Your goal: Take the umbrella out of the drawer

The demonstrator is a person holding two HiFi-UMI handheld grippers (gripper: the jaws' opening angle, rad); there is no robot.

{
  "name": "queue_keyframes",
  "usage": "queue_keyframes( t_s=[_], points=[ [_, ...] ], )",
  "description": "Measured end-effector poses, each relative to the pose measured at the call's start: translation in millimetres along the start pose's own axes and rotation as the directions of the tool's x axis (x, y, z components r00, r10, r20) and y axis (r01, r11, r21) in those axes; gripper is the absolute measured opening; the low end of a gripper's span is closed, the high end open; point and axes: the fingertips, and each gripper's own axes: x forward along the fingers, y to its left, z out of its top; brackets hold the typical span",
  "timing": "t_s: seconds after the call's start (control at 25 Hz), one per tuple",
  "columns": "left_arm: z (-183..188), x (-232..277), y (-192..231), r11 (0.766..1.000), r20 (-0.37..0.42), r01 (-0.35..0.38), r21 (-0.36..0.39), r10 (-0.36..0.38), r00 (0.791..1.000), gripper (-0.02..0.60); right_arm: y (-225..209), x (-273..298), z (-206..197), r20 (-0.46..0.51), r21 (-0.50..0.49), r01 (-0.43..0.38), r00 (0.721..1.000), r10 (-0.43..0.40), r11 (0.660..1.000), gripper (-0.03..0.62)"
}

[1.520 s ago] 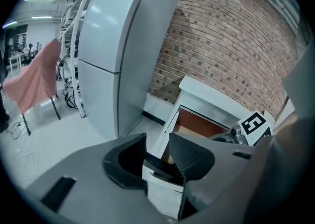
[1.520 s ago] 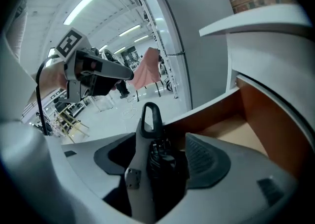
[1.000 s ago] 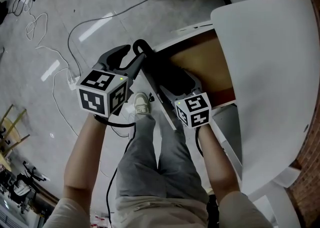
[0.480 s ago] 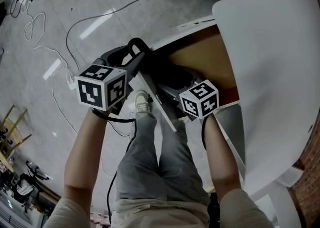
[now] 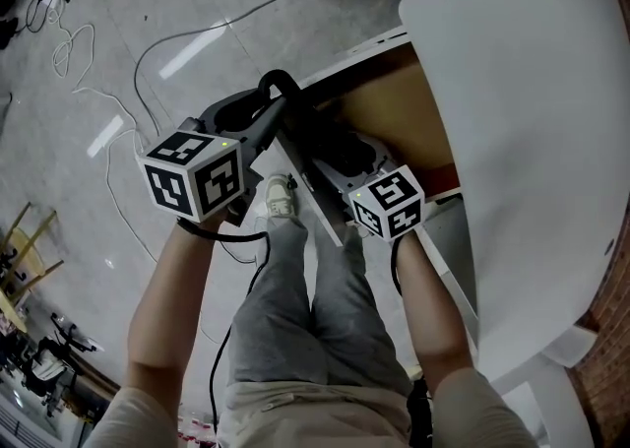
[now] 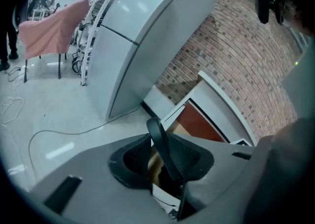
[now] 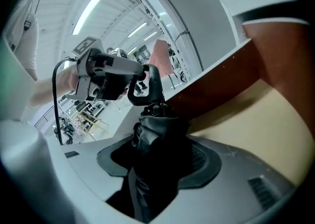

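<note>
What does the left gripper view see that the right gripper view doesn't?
Only the left gripper view: a brick wall and a cable lying on the floor. Only the right gripper view: the left claw itself, its jaws closing with the hooked handle between them, and ceiling lights. Both: the black umbrella and the open drawer.

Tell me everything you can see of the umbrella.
The umbrella is black and folded, its cloth bunched, with a curved hook handle. It lies tilted, mostly inside the open drawer, with the handle rising past the white rim. The left gripper's jaws are closing around the handle. The right gripper's jaws are closing on the cloth, which fills them.
</note>
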Motion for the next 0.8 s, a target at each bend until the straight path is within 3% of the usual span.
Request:
queue_keyframes(
  t_s=[0.08,0.24,0.52,0.8],
  points=[
    [8,-11,-22,0.999,0.026,0.035,0.008,-0.035,0.999,0.1,3,-15,8,0.068,-0.048,0.061,0.996,-0.058,0.997,0.239],
    [41,-44,-63,0.99,0.051,0.05,0.129,-0.057,0.997,0.094,16,-45,44,0.182,-0.108,0.141,0.976,-0.12,0.984,0.235],
    [107,-114,-130,0.976,0.157,0.042,0.215,-0.077,0.985,0.088,56,-108,122,0.271,-0.17,0.208,0.95,-0.157,0.963,0.233],
    [173,-209,-204,0.96,0.292,0.018,0.279,-0.102,0.951,0.086,117,-182,208,0.353,-0.249,0.231,0.926,-0.134,0.94,0.233]
  ],
)
